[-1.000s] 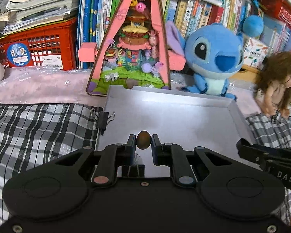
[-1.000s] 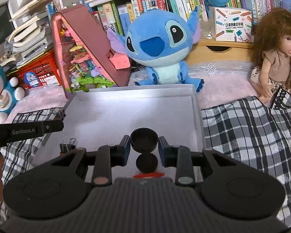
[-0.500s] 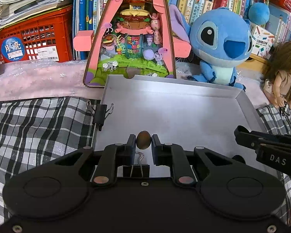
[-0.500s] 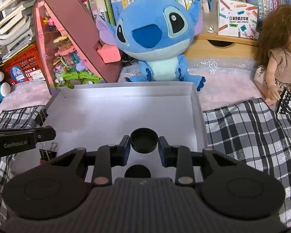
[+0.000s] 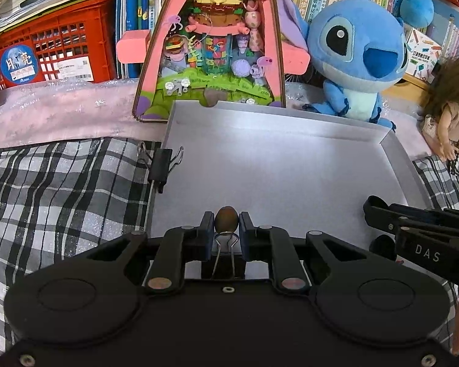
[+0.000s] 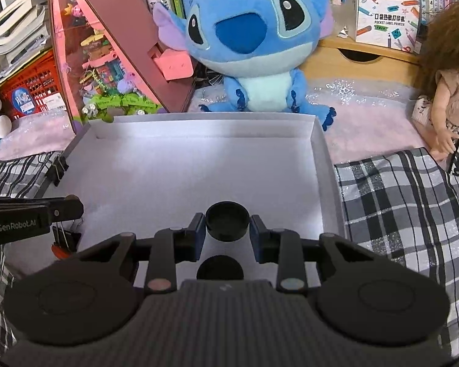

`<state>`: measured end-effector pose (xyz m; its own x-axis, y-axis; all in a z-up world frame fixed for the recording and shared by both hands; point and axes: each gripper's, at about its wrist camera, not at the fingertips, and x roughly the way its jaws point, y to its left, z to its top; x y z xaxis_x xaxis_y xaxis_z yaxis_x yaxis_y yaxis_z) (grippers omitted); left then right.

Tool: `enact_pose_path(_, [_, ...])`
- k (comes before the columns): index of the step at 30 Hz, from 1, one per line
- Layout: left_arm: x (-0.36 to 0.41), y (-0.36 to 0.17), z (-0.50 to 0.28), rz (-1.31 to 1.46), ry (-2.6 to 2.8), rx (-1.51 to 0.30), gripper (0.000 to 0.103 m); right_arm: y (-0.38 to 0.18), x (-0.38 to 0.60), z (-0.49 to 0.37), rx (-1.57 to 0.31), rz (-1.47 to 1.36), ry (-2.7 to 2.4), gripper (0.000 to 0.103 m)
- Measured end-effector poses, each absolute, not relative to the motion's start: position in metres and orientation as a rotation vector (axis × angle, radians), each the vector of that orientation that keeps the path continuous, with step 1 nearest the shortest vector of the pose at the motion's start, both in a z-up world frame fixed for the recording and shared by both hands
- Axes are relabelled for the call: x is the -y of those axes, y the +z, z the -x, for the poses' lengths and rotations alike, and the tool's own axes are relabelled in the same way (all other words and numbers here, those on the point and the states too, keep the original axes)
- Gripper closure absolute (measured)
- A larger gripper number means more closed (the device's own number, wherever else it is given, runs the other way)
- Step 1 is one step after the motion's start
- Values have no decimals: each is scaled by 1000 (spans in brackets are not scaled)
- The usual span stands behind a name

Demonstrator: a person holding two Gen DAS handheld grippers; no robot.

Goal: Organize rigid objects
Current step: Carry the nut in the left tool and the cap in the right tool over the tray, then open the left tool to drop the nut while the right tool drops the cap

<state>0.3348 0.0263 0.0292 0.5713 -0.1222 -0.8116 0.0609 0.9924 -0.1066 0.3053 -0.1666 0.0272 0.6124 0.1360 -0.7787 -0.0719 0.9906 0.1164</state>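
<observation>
In the left wrist view the left gripper sits at lower centre, its fingers closed tight on a small brown oval bead. The bead stands with its long axis upright in the frame, its narrower end toward the top, and it pokes up a little above the fingertips. Just below it, between the fingers, the wire loops of a black binder clip run toward the bottom of the frame; whether that clip touches the gripper cannot be told. Beyond the fingers spreads a shallow white tray, its floor filling the middle of the frame. A second binder clip is clamped on the tray's left wall, body lengthwise along the rim. The tray lies on a black-and-white checked cloth.

In the right wrist view the right gripper is at lower centre, fingers drawn in against the sides of a round black cap. The cap is flat and squat, its open hollow facing the upper part of the frame and its axis roughly along the fingers. A second black disc lies on the tray floor directly below it in the frame, partly hidden by the gripper body. Both held things hang over the near part of the tray.

Behind the tray, at upper centre, sit a blue plush toy and a pink triangular playhouse; a doll leans at the right edge.
</observation>
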Motion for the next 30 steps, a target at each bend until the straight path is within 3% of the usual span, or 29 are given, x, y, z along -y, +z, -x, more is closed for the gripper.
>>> enact_pose_path(20, [-29,25,-335,85,-115,-968,85,22,165,-307,-940,-51,116,66])
enact_pose_path(30, [-28,27,-333,78,-106,-953,74,23,163,-303,-954,-33,123,66])
